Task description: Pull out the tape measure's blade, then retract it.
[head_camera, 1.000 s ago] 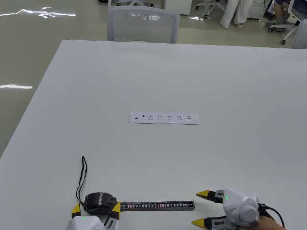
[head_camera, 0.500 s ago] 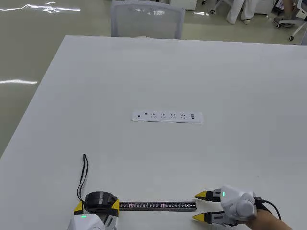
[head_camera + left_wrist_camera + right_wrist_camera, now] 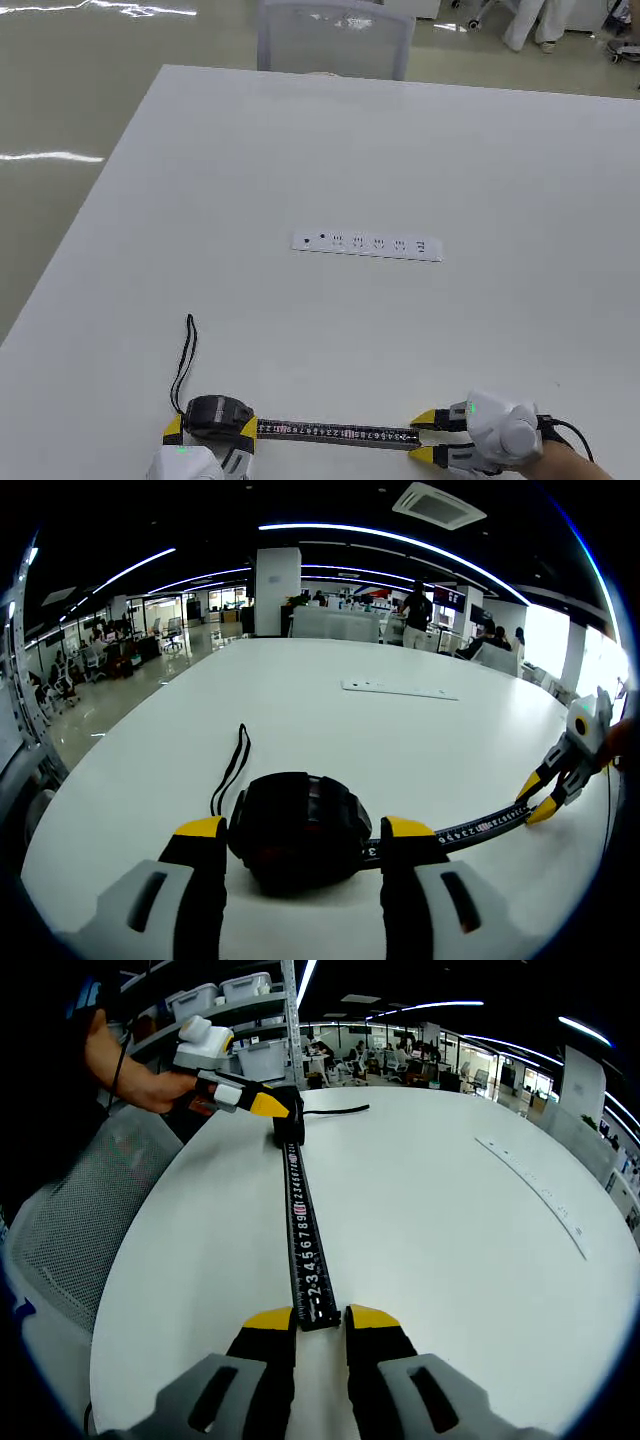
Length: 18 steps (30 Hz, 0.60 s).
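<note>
L hand-held gripper (image 3: 209, 431) cut off at btm edge; blade (image 3: 335, 433) numerals too small.

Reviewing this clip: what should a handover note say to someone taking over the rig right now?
Left claw: shut on the case, which sits on the table near its front edge, with the strap trailing away from the person.
Right claw: shut on the tip of the blade, one jaw on each side.
Done: the blade is drawn out and lies flat on the table between the two claws.
Left: pull further if more length is wanted, then retract, probably by guiding the tip back toward the case.
</note>
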{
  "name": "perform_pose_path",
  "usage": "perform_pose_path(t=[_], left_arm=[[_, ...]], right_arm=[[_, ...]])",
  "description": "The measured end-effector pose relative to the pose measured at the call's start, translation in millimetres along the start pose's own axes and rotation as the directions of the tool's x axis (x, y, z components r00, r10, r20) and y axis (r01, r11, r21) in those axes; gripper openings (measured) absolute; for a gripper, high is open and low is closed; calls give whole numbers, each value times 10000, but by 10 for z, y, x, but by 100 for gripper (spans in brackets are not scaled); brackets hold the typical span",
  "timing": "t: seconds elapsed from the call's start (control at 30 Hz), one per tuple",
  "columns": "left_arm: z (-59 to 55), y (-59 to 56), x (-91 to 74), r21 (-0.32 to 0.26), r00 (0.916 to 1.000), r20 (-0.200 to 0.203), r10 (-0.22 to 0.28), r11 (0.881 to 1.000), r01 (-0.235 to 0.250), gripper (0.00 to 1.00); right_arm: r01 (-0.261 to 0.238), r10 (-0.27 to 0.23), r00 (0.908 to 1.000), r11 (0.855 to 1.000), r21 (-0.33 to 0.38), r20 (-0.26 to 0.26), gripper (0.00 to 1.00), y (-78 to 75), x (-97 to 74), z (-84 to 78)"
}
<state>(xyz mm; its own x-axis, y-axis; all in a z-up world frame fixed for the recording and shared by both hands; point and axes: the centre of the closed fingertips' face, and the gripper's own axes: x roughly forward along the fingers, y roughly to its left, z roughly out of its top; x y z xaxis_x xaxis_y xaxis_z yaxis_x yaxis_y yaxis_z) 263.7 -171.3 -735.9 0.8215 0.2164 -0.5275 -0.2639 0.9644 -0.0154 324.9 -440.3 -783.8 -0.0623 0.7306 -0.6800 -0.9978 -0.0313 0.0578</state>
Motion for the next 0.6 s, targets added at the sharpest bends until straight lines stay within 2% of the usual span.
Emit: perform_pose_path(t=[0.07,0.6], left_arm=[[-8,4,7,-22,10000,0,17,10000,-17,59],[2,22,33,-330,9995,28,301,9990,-300,59]], right_arm=[[-124,124,9999,9999,-23,55,15,17,-8,-2],[-104,105,9999,9997,-240,40,13,12,-4,7]])
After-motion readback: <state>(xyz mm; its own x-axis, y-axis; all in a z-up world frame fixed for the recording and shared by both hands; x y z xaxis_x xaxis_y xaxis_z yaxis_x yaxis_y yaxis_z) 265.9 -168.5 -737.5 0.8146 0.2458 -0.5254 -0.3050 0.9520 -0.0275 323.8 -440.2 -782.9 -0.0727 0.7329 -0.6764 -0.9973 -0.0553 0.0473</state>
